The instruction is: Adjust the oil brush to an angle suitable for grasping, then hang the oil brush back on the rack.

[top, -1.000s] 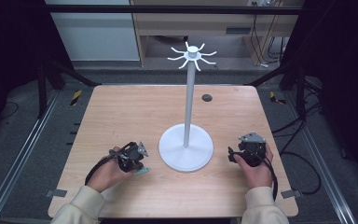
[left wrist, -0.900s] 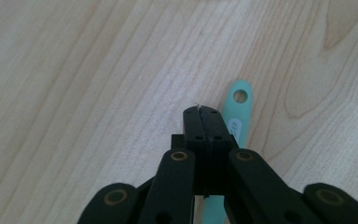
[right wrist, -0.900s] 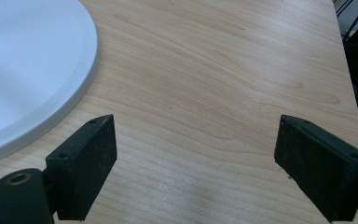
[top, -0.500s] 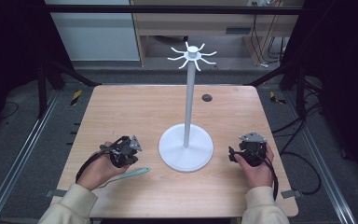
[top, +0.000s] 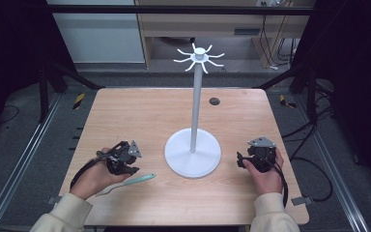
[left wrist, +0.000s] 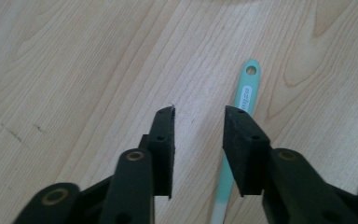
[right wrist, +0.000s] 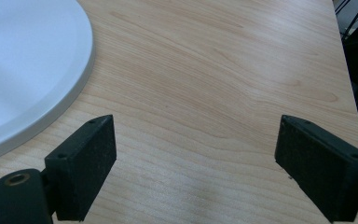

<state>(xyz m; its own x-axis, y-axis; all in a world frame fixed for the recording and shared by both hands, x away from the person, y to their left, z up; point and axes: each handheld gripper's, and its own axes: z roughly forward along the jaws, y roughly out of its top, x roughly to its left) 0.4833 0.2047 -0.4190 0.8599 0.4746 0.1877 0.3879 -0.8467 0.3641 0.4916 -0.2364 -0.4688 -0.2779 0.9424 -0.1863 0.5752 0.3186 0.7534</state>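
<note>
A mint-green toothbrush [top: 131,182] lies flat on the wooden table [top: 145,116], just right of and below my left gripper [top: 125,166]. In the left gripper view its handle [left wrist: 245,95], with a hole at the end, runs partly under the right-hand jaw. My left gripper [left wrist: 198,122] is open with only bare wood between its jaws. A white stand has a round base [top: 192,155], a tall pole and several hooks on top [top: 199,55]. My right gripper [top: 252,155] rests right of the base; its jaws [right wrist: 193,154] stand wide open over bare wood, and the base's rim [right wrist: 77,81] is at the left.
A small dark round spot [top: 214,101] sits on the table behind the stand. Metal frame rails run along both sides of the table. Cables trail from each gripper toward the near edge. The table's right edge [right wrist: 349,79] is close to my right gripper.
My left hand and gripper drew back to the left, away from the stand, leaving the toothbrush lying uncovered on the table. The right gripper has not moved.
</note>
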